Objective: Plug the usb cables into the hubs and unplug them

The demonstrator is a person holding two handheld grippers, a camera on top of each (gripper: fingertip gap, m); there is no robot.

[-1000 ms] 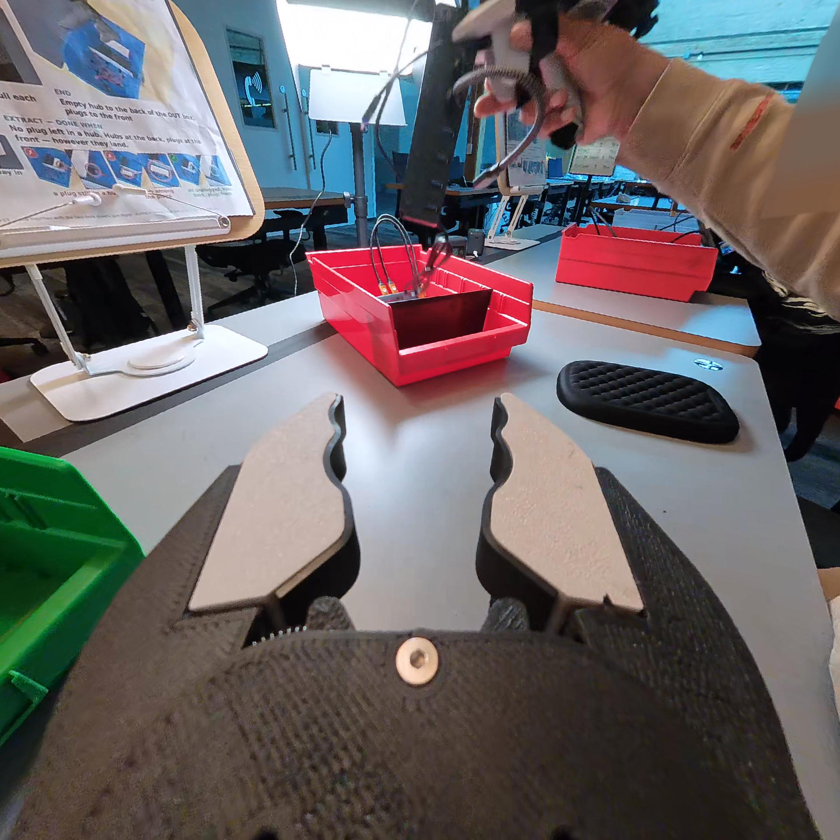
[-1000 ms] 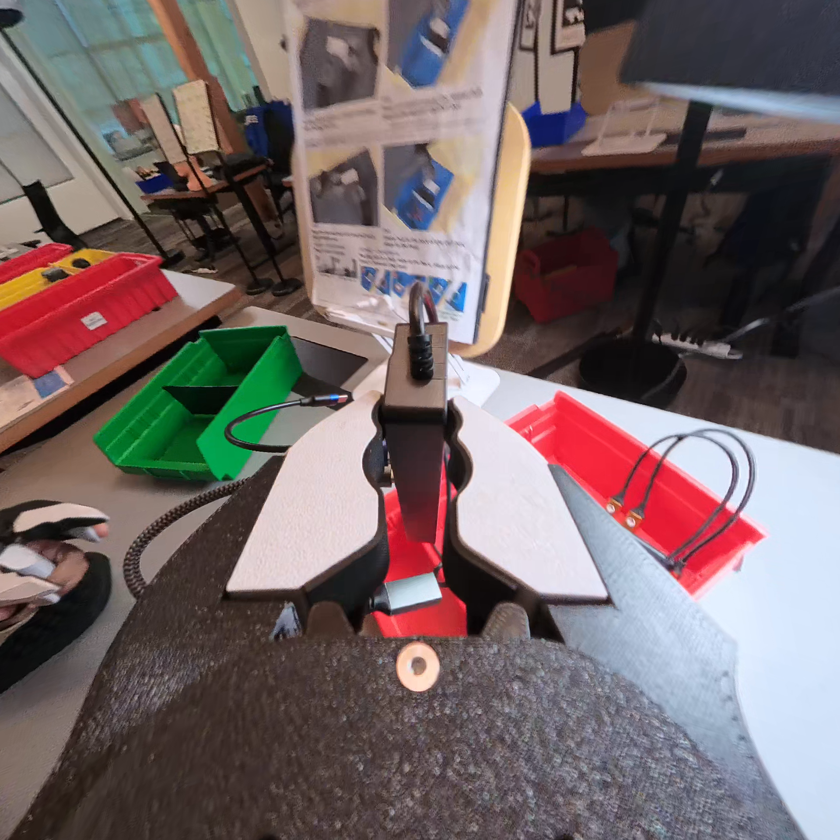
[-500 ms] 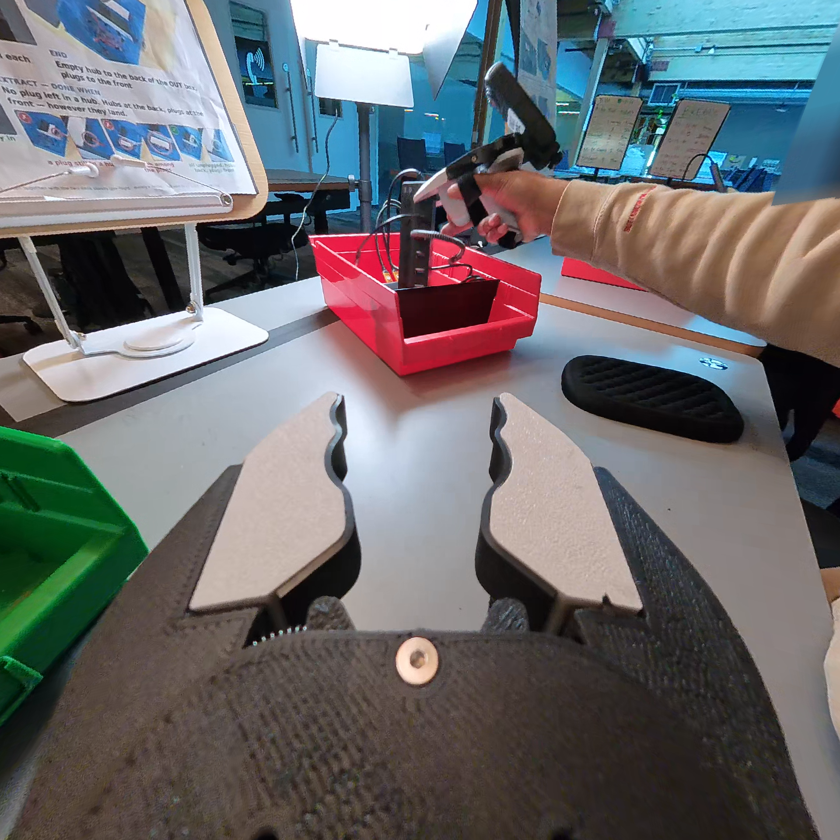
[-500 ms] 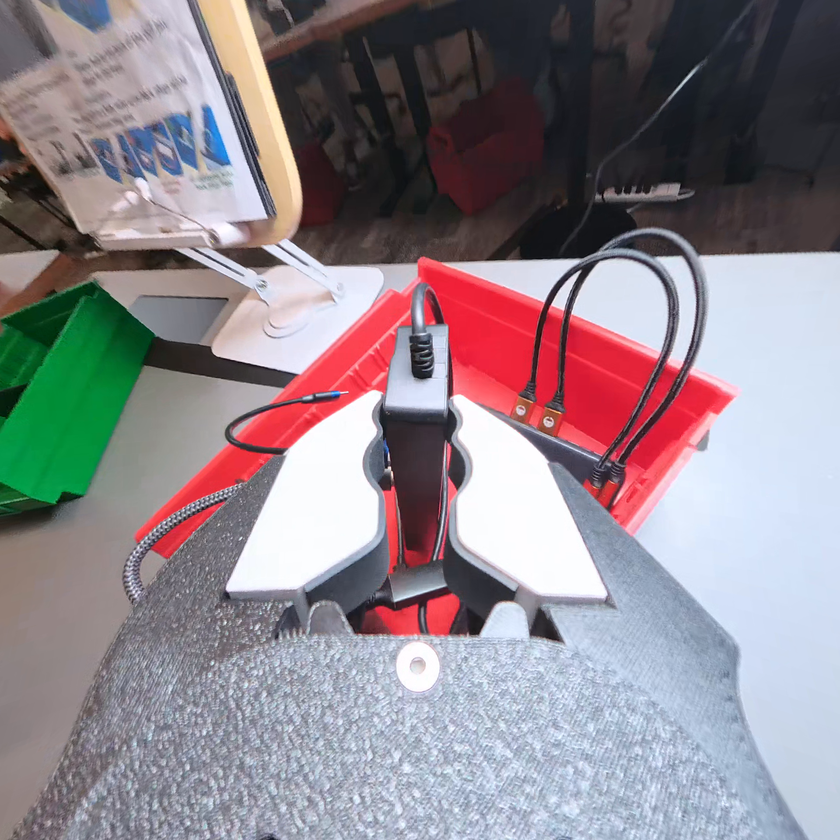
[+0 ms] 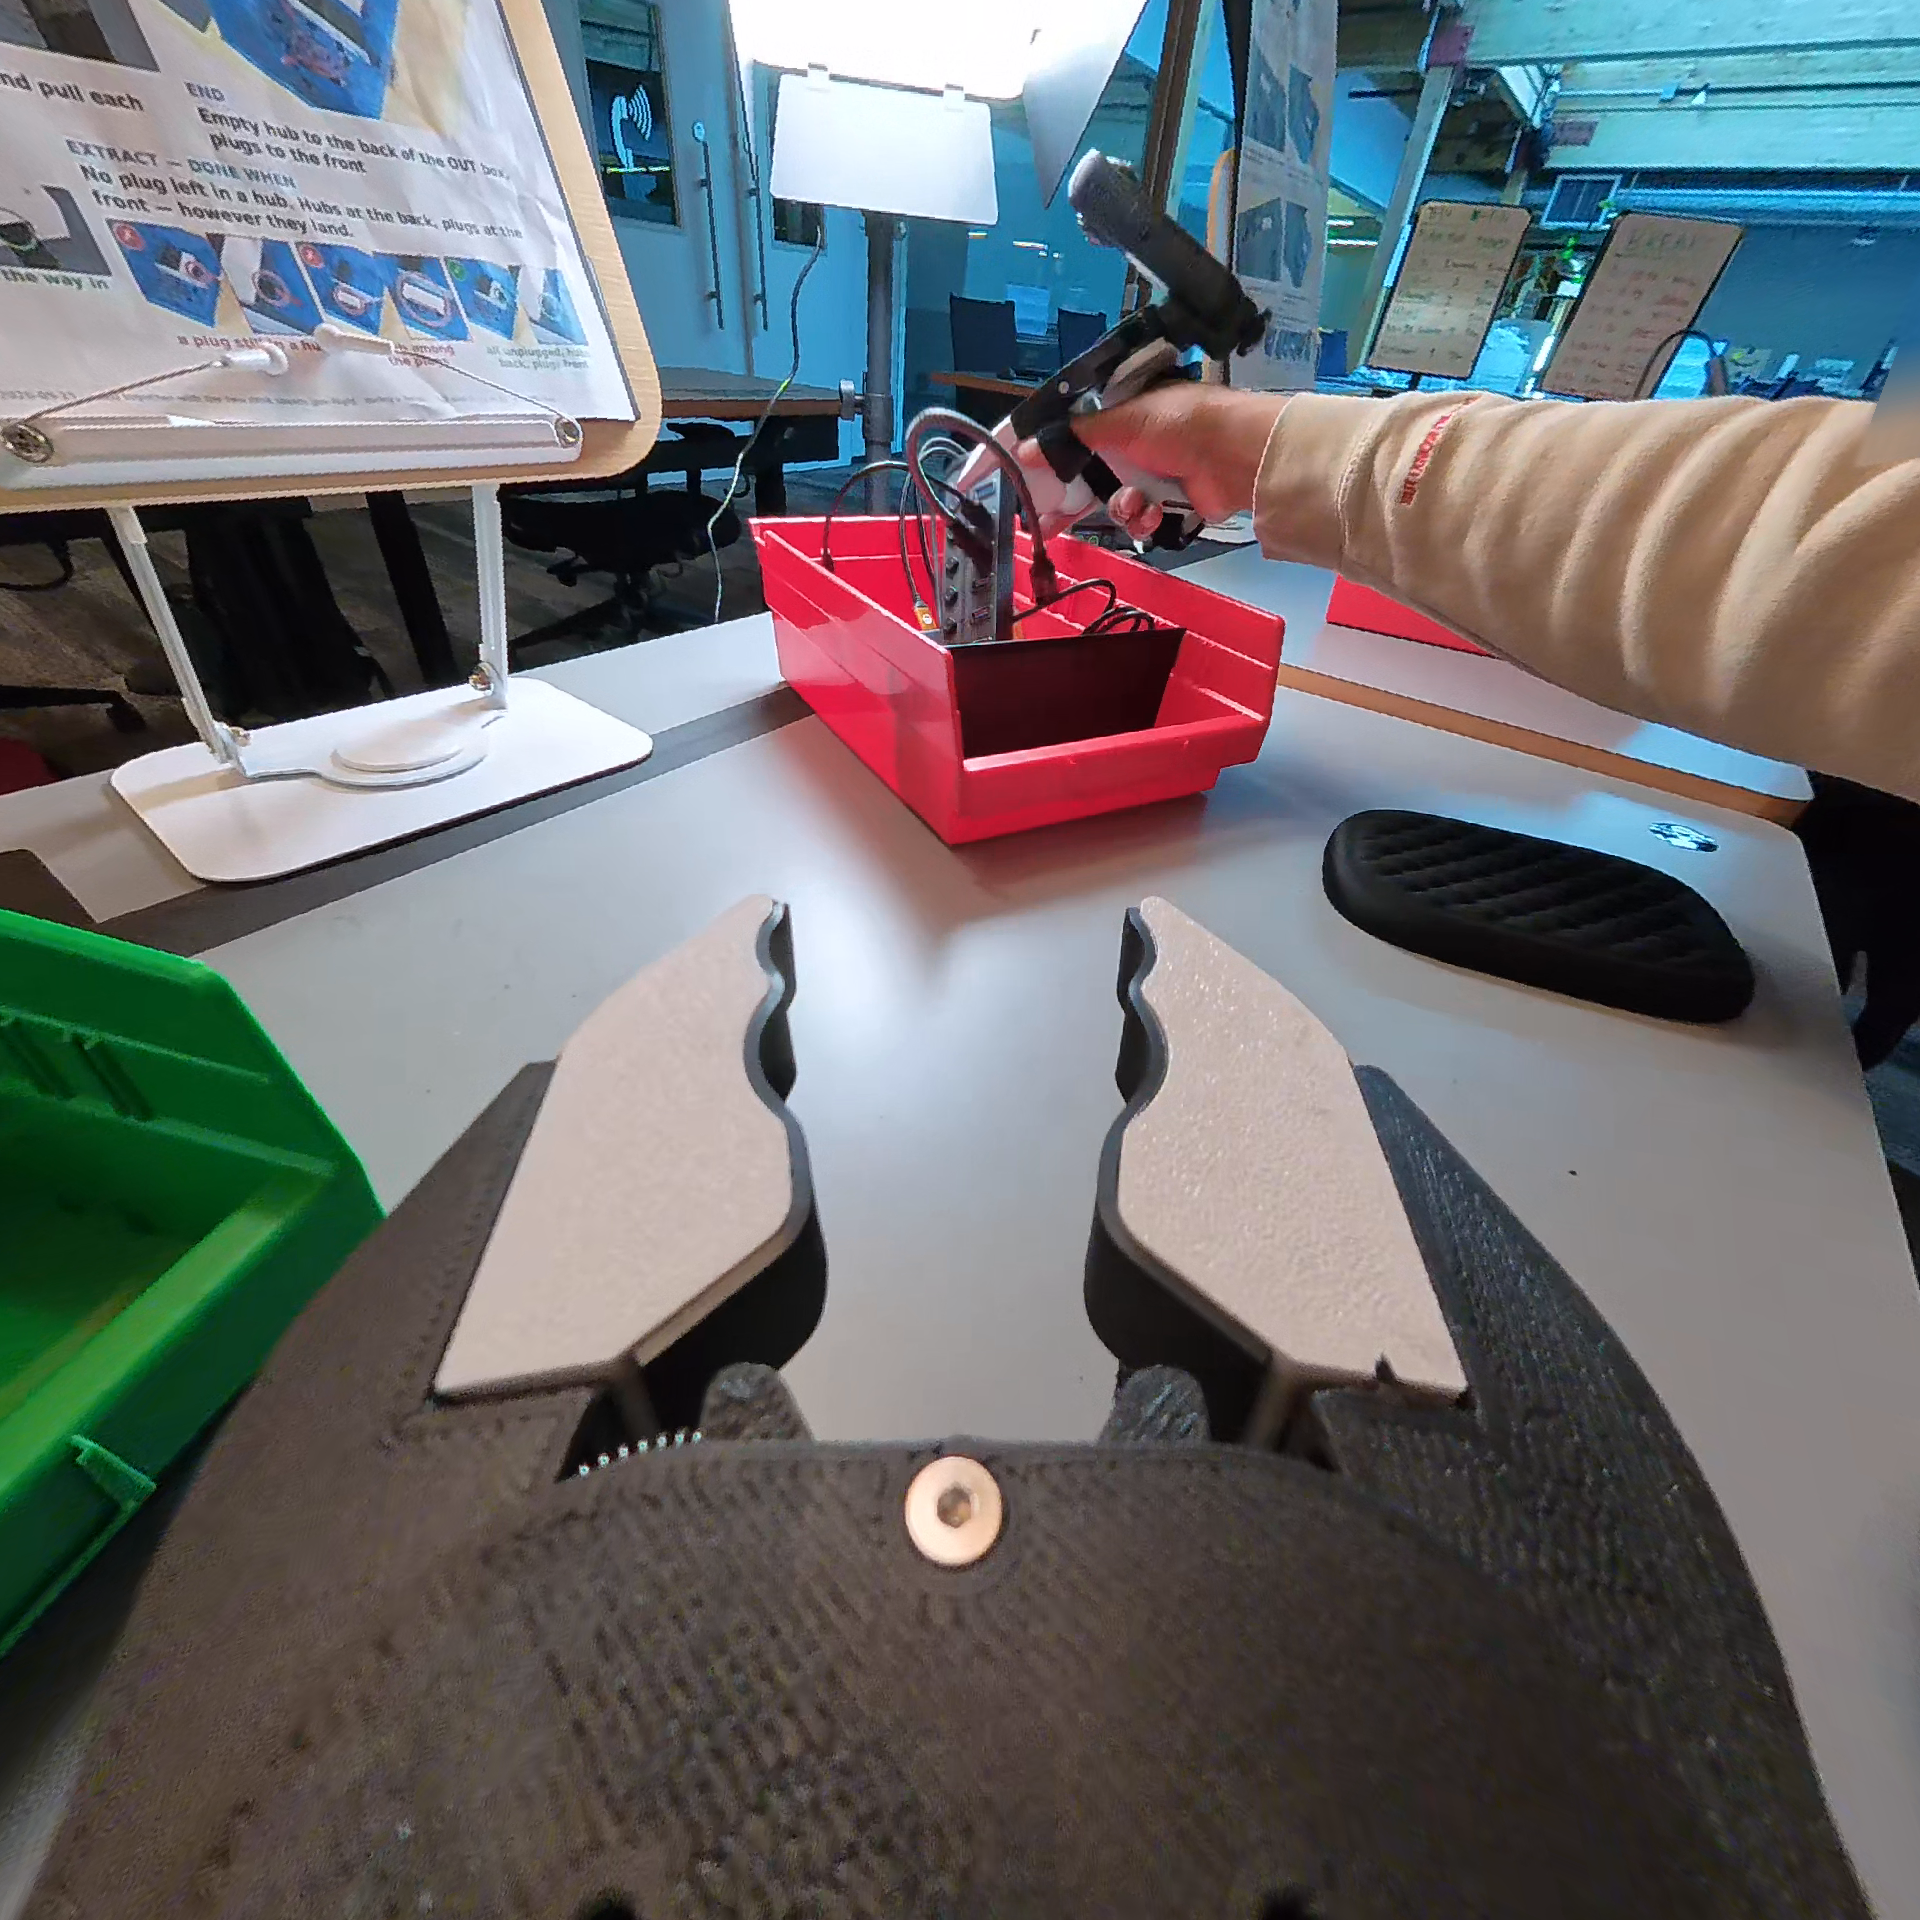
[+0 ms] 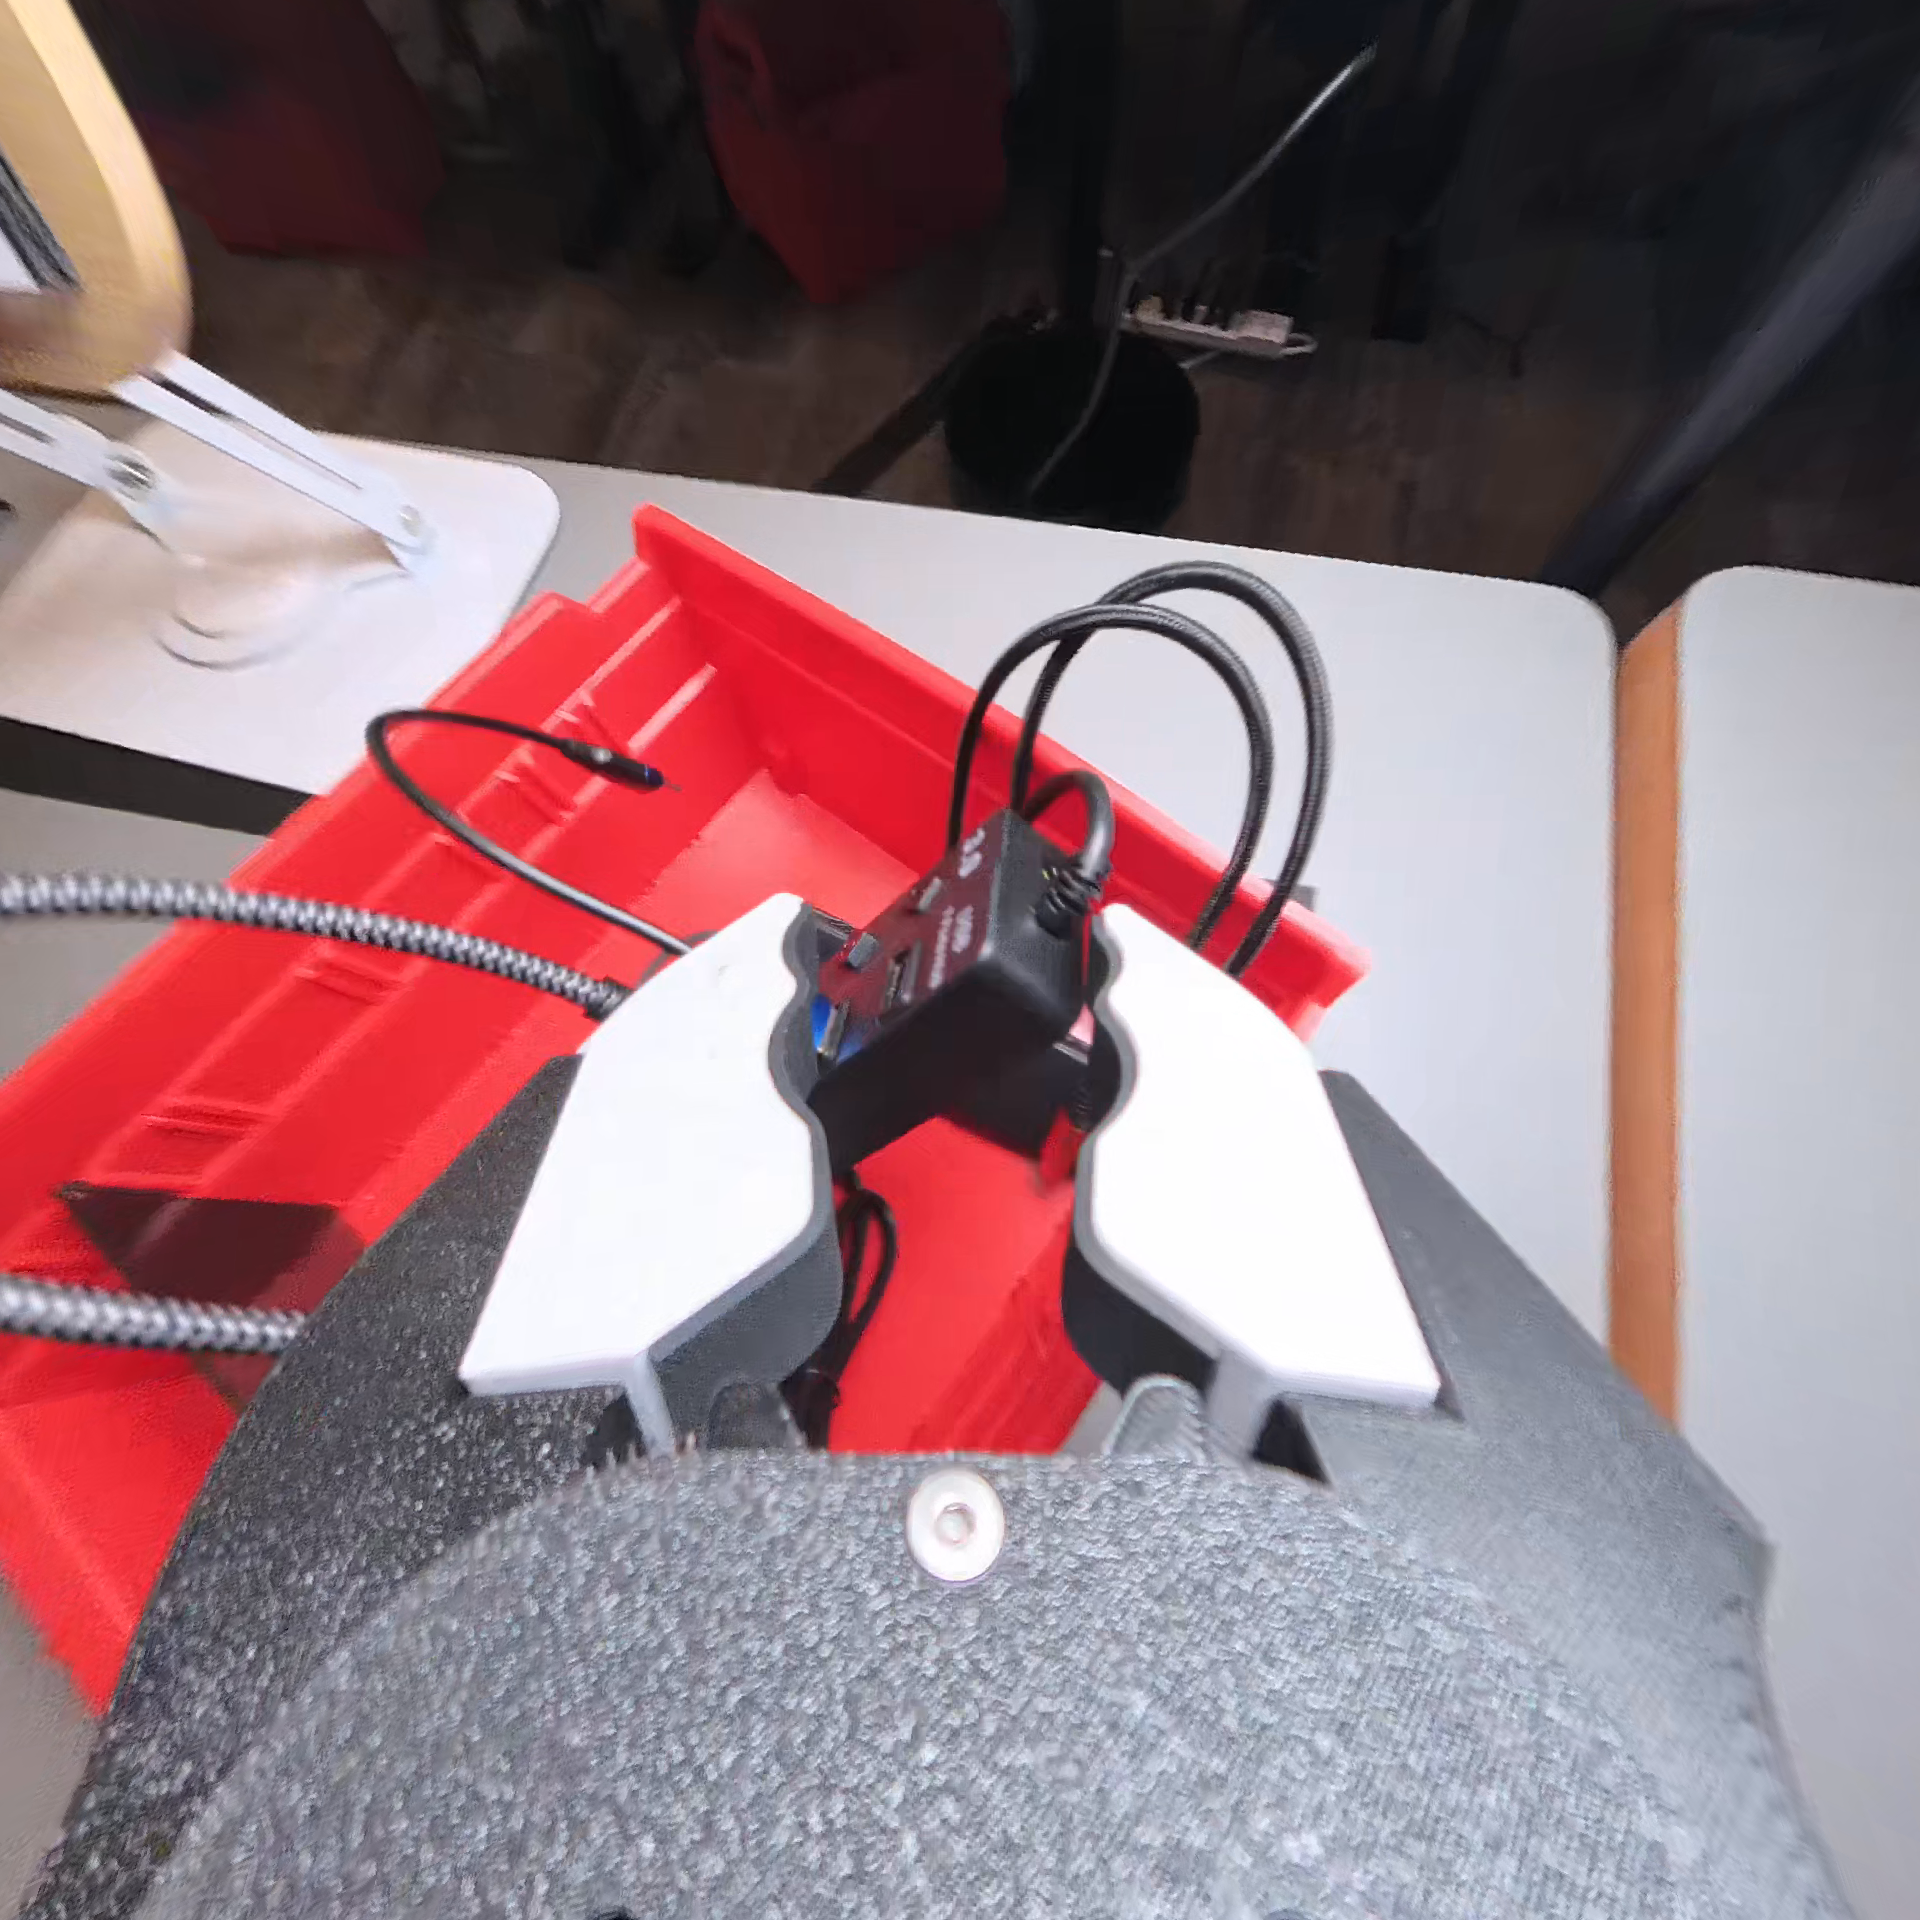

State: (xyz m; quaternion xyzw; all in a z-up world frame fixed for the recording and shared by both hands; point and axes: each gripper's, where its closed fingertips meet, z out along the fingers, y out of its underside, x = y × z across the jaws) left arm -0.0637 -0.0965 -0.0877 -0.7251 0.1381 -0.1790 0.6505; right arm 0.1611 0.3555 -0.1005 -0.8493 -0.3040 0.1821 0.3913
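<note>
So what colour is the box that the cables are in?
Red. The box shows best in the right wrist view, under the hub.

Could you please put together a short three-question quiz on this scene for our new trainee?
1. True or false: the left tongs hold a cable.
2. Multiple choice: the USB hub between the right tongs is above which bin? A) green bin B) red bin C) neither
3. Fill in: the dark ribbed pad on the table lies to the ____ of the left tongs in the left wrist view.

Key: 1 false, they are open and empty. 2 B. 3 right.
</note>
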